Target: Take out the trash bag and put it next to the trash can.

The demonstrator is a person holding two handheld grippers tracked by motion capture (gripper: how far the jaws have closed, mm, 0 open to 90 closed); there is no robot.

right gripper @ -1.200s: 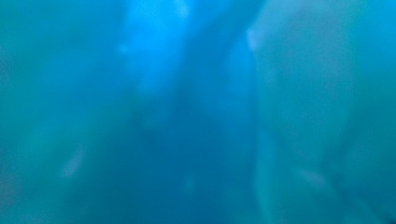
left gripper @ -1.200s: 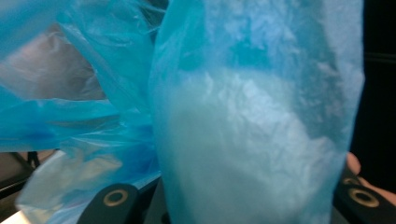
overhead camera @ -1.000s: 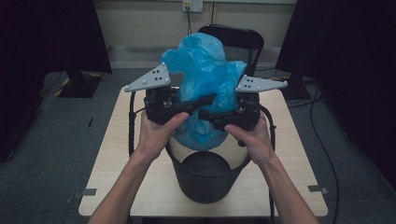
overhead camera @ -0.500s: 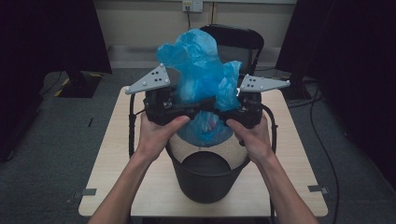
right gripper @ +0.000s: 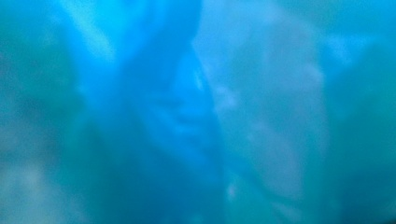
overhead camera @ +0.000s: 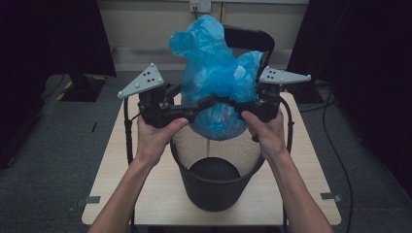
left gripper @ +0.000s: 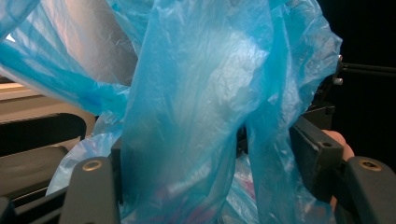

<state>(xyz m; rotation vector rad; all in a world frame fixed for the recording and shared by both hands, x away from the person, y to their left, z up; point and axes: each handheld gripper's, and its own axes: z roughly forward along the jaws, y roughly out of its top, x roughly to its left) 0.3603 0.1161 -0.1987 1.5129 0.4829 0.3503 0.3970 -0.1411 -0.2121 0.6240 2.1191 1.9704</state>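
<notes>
The blue bag is already lifted most of the way out of the black bin: its rounded bottom hangs just above the bin's rim, and the crumpled neck stands up between the two hands. By the look of it, what is left is to gather and close the neck, then carry the bag clear of the bin and set it down. The bin itself stands on the tabletop, near its front edge.

The bag sits between the two tongs, which point toward each other across its waist. The right tongs are clenched on a fold of the plastic at the bag's right side; in the right gripper view the film lies pressed against the lens. The left tongs have just been opening: in the left gripper view a hanging fold of the bag passes between the jaws, which stand apart on either side of it without pinching, so on this side the bag is released though it hangs in the gap
</notes>
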